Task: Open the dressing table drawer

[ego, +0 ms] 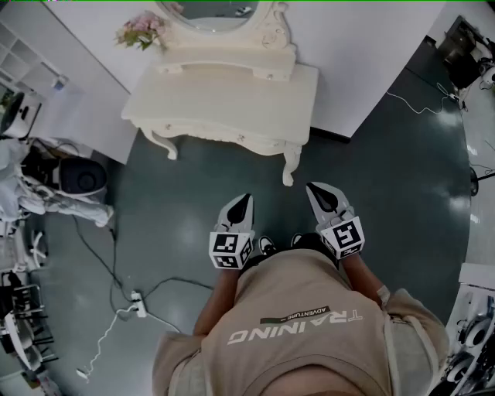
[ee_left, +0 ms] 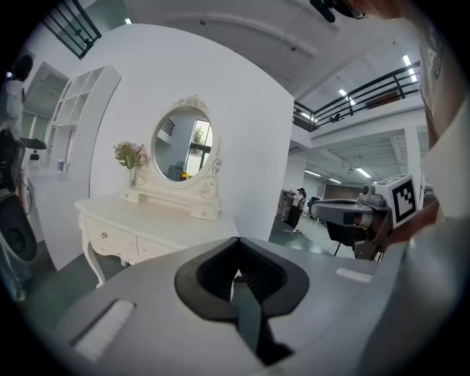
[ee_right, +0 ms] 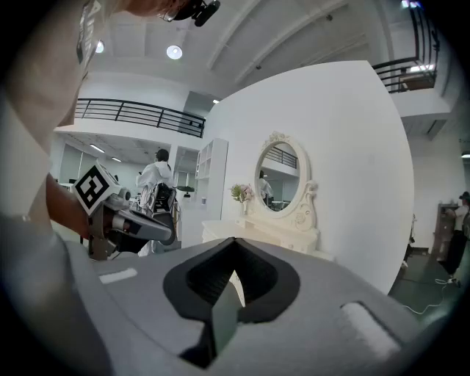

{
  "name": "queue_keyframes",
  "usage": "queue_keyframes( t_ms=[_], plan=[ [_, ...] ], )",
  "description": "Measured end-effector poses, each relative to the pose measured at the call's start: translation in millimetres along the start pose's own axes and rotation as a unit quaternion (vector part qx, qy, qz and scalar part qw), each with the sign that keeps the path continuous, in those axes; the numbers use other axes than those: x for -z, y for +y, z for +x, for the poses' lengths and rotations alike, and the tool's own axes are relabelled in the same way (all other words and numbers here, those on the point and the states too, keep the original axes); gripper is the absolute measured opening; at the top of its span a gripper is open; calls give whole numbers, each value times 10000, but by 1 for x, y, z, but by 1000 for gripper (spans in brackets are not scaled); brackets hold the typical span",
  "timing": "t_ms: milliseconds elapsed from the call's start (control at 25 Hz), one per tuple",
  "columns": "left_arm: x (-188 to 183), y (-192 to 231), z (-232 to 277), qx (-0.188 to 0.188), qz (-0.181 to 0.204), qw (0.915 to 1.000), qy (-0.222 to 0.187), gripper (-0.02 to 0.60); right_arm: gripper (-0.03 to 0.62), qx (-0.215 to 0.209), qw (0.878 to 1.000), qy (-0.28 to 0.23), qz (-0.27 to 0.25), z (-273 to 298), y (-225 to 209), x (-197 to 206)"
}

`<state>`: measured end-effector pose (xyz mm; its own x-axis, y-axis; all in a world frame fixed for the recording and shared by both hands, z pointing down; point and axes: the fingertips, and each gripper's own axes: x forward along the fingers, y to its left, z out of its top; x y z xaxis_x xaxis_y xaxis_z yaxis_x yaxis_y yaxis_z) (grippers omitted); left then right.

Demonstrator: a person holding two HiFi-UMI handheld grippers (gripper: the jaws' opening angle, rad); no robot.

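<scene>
The white dressing table (ego: 224, 93) stands against a white wall panel, with an oval mirror (ego: 213, 14) and pink flowers (ego: 143, 31) on top. Its drawer fronts with small knobs (ego: 241, 138) face me. In the left gripper view the drawers (ee_left: 110, 239) sit low at the left, well ahead of the jaws. My left gripper (ego: 244, 199) (ee_left: 236, 244) and right gripper (ego: 314, 189) (ee_right: 233, 244) hover side by side over the floor, short of the table. Both are shut and hold nothing. In the right gripper view the table (ee_right: 257, 231) shows just beyond the jaw tips.
Grey floor (ego: 193, 193) lies between me and the table. A power strip (ego: 138, 303) and cables trail at the lower left, beside a dark rounded machine (ego: 81, 178). White shelving (ego: 27, 58) stands at the upper left. More cables and equipment (ego: 464, 46) sit at the right.
</scene>
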<state>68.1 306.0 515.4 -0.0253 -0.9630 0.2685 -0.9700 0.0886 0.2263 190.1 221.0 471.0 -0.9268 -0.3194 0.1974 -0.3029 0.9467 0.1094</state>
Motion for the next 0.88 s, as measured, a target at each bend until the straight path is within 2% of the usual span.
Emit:
queue_keyframes(
  t_ms=[240,440,720,880],
  plan=[
    [7,17,-1,72,8,10000,67,18,2,299,9982,-160,502,8,-2,-5],
    [17,19,0,142,-122,9997,162,18,2,586,9974,-94,404,3,-6,-2],
    [15,31,11,122,-136,9995,247,18,2,594,9969,90,517,20,-13,11],
    [12,46,20,33,-131,9992,373,18,2,447,9968,186,635,42,-19,19]
  ],
)
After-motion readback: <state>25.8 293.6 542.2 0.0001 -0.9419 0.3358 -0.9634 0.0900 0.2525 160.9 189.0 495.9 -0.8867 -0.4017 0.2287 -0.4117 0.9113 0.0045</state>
